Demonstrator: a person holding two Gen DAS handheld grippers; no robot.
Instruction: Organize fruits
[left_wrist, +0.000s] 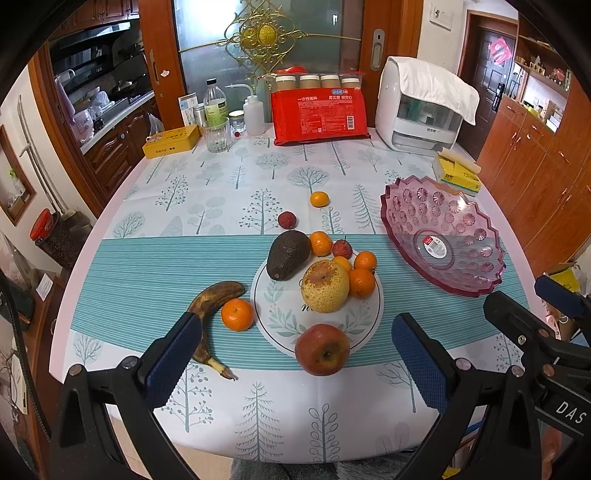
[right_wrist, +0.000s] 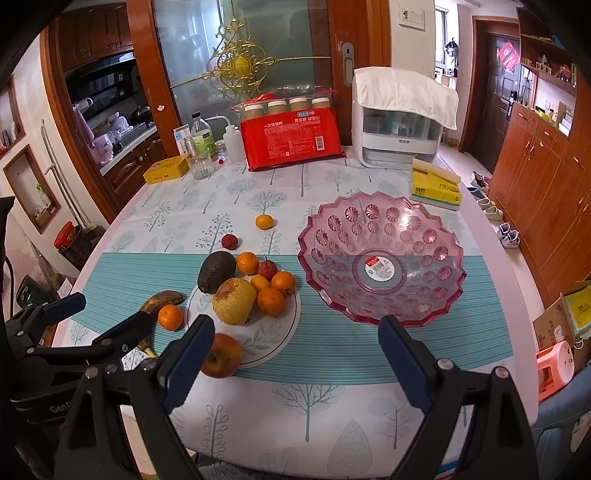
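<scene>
The left hand-held gripper (left_wrist: 295, 354) hangs above the near edge of the desk (left_wrist: 192, 192), jaws spread wide and holding nothing. The red apple (left_wrist: 322, 349) lies just ahead between its fingers. Beyond the apple sit the yellow pear (left_wrist: 325, 286), the avocado (left_wrist: 288, 254) and a cluster of small oranges (left_wrist: 362, 282). The blackened banana (left_wrist: 210, 314) lies just past the left fingertip, with a loose orange (left_wrist: 237, 314) beside it. A lychee (left_wrist: 287, 220) and a kumquat (left_wrist: 319, 199) lie farther out.

The right hand-held gripper (right_wrist: 295, 354) is likewise released and empty. The empty pink bowl (right_wrist: 380, 254) stands straight ahead of it, slightly to the right; the fruit pile lies ahead to its left, the apple touching behind its left finger.
</scene>
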